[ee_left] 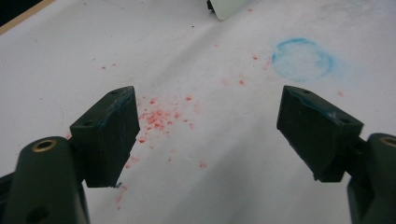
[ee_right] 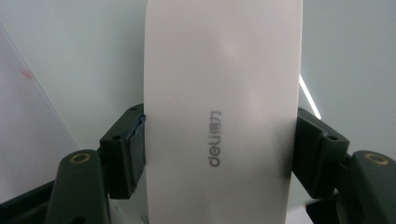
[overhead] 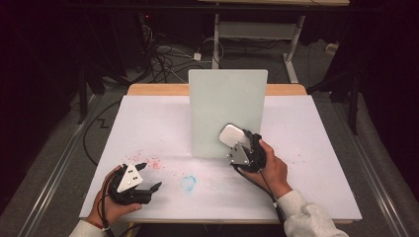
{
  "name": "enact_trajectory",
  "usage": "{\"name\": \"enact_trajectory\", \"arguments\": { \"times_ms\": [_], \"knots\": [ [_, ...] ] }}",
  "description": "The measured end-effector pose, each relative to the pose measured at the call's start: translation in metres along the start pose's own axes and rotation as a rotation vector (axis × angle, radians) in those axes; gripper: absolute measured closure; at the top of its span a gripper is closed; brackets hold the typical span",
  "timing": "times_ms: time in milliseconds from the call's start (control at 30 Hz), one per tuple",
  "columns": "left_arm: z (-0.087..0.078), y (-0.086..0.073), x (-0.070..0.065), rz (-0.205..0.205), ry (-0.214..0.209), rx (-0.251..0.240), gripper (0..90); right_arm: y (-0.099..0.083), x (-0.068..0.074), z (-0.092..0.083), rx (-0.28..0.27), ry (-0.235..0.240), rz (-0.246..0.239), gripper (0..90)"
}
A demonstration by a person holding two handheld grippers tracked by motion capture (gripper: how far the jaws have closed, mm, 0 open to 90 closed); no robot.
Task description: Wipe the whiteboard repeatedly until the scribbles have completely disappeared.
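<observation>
White eraser (ee_right: 222,112) clamped in right claw (overhead: 236,143) against upright board (overhead: 227,106); left claw (overhead: 148,177) agape.

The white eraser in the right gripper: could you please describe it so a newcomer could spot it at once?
Find the pale upright board standing mid-table. At its lower right edge, the right gripper clamps a smooth white eraser with rounded corners. Unlike anything nearby, it carries grey "deli" lettering.

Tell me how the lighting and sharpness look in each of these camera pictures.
High view: the white table sheet is brightly lit while the surroundings fall nearly black. Left gripper view: the red specks look soft, the blue ring hazy. Right gripper view: the white eraser is evenly lit, its grey lettering slightly blurred.
</observation>
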State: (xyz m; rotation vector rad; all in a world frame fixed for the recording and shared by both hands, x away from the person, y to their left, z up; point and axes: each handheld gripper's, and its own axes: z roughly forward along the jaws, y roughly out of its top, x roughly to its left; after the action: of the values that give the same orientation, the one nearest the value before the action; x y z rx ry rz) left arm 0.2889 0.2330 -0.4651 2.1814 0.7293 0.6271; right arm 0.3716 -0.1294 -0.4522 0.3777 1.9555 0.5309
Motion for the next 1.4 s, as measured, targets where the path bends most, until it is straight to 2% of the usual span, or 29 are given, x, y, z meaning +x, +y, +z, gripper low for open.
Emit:
{"name": "enact_trajectory", "arguments": {
  "times_ms": [67,100,167,200,233,267,367,700,800,900,1100,1200,1300,1400],
  "knots": [
    [0.001,0.000,-0.001,-0.009,-0.006,0.006,20.1,-0.006,-0.003,-0.001,0.010,0.002,0.008,30.8],
    [0.001,0.001,0.000,0.001,-0.003,0.002,20.1,-0.008,-0.002,-0.002,0.017,-0.006,0.004,30.8],
    [0.002,0.001,-0.001,-0.006,-0.011,0.010,20.1,-0.010,0.001,-0.002,0.018,-0.014,-0.008,30.8],
    [0.003,0.001,-0.001,0.007,-0.006,0.006,20.1,-0.010,0.003,-0.002,0.021,-0.014,-0.012,30.8],
    [0.003,0.001,-0.001,-0.003,-0.014,0.011,20.1,-0.009,0.004,-0.002,0.022,-0.015,-0.017,30.8],
    [0.003,0.002,-0.001,0.009,-0.010,0.004,20.1,-0.008,0.006,-0.001,0.020,-0.015,-0.019,30.8],
    [0.004,0.002,-0.001,0.010,-0.012,0.004,20.1,-0.002,0.015,0.001,0.020,-0.008,-0.045,30.8],
    [0.006,0.003,-0.001,0.019,-0.021,0.004,20.1,0.046,0.056,0.016,0.003,0.054,-0.230,30.7],
    [0.006,0.003,-0.001,0.023,-0.019,0.008,20.1,0.054,0.069,0.019,-0.004,0.065,-0.274,30.7],
    [0.004,0.002,-0.002,0.021,-0.018,0.005,20.1,0.058,0.075,0.021,-0.002,0.068,-0.287,30.6],
    [0.003,0.002,-0.003,0.024,-0.016,0.006,20.1,0.068,0.074,0.023,-0.007,0.053,-0.262,30.7],
    [0.004,0.002,-0.002,0.022,-0.016,0.005,20.1,0.075,0.068,0.023,-0.019,0.030,-0.214,30.8],
    [0.004,0.001,-0.002,0.022,-0.017,0.006,20.1,0.083,0.053,0.022,-0.040,-0.009,-0.162,30.9],
    [0.003,0.001,-0.001,0.019,-0.016,0.005,20.1,0.091,0.030,0.020,-0.053,-0.030,-0.106,30.9]
  ]
}}
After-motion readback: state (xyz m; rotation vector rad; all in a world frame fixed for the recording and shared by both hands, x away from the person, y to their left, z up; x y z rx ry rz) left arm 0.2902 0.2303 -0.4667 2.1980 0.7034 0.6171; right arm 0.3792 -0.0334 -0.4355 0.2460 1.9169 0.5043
